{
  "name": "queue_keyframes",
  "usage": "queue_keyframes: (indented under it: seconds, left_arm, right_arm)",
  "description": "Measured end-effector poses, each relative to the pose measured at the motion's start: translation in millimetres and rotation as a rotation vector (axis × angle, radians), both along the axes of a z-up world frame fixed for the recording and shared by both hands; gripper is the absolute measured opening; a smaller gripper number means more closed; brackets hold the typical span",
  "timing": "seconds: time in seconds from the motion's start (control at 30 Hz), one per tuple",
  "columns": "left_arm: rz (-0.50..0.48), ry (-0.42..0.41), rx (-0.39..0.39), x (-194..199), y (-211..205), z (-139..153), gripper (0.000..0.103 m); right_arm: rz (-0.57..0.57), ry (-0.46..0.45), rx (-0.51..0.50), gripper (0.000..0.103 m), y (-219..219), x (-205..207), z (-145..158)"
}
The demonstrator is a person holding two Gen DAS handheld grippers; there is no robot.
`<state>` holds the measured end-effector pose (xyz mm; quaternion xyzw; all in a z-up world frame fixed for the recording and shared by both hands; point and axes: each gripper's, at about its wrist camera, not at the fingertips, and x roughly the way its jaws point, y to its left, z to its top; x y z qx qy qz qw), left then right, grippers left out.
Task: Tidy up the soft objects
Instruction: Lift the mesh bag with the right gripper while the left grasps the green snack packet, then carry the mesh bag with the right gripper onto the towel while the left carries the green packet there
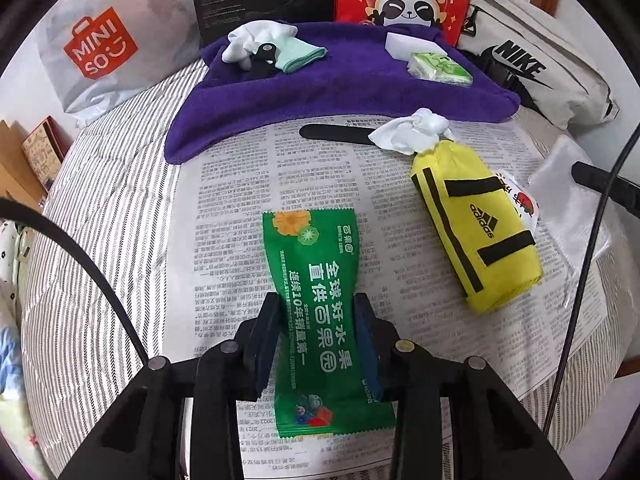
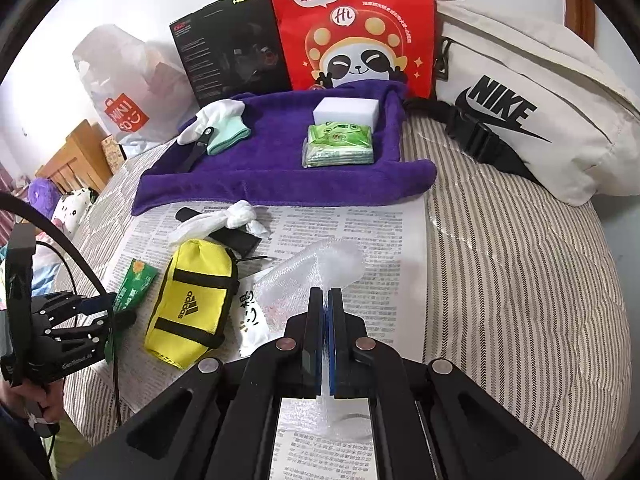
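Observation:
My left gripper (image 1: 320, 312) is shut on a green snack packet (image 1: 316, 276) and holds it over the newspaper (image 1: 240, 184); this gripper and the packet (image 2: 132, 284) also show at the left of the right wrist view. My right gripper (image 2: 325, 300) is shut on a clear bubble-wrap sheet (image 2: 316, 268), which also shows in the left wrist view (image 1: 568, 208). A yellow Adidas pouch (image 1: 476, 224) lies on the newspaper between them, also in the right wrist view (image 2: 192, 300). A purple towel (image 1: 340, 84) behind holds socks (image 1: 260, 40), a white sponge (image 2: 346, 110) and a green tissue pack (image 2: 340, 144).
A knotted white plastic bag (image 1: 412, 130) and a black strip (image 1: 332, 134) lie by the towel's front edge. A white printed packet (image 2: 254, 316) lies beside the pouch. A Miniso bag (image 1: 100, 40), a black box (image 2: 232, 56), a red panda bag (image 2: 352, 28) and a Nike bag (image 2: 532, 120) line the back.

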<state>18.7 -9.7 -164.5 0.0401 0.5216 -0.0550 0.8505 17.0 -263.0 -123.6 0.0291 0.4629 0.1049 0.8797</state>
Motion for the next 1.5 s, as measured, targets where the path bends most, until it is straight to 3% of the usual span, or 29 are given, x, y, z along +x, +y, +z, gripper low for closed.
queue_keyframes:
  seconds: [0.13, 0.37, 1.0, 1.5]
  left_arm:
    - [-0.026, -0.012, -0.012, 2.3, -2.5, 1.3, 0.02]
    - [-0.018, 0.012, -0.121, 9.7, 15.1, 6.7, 0.015]
    - [-0.037, -0.059, -0.146, 33.0, 33.8, 51.3, 0.015]
    - [-0.077, -0.115, -0.163, 98.9, 32.4, 75.3, 0.015]
  right_arm:
    - [0.007, -0.008, 0.001, 0.002, 2.4, -2.5, 4.1]
    - [0.01, -0.005, -0.008, 0.002, 4.6, 0.6, 10.5]
    - [-0.013, -0.038, 0.052, 0.002, 3.6, 24.8, 32.4]
    - [0.027, -0.097, 0.067, 0.002, 32.5, 86.8, 59.0]
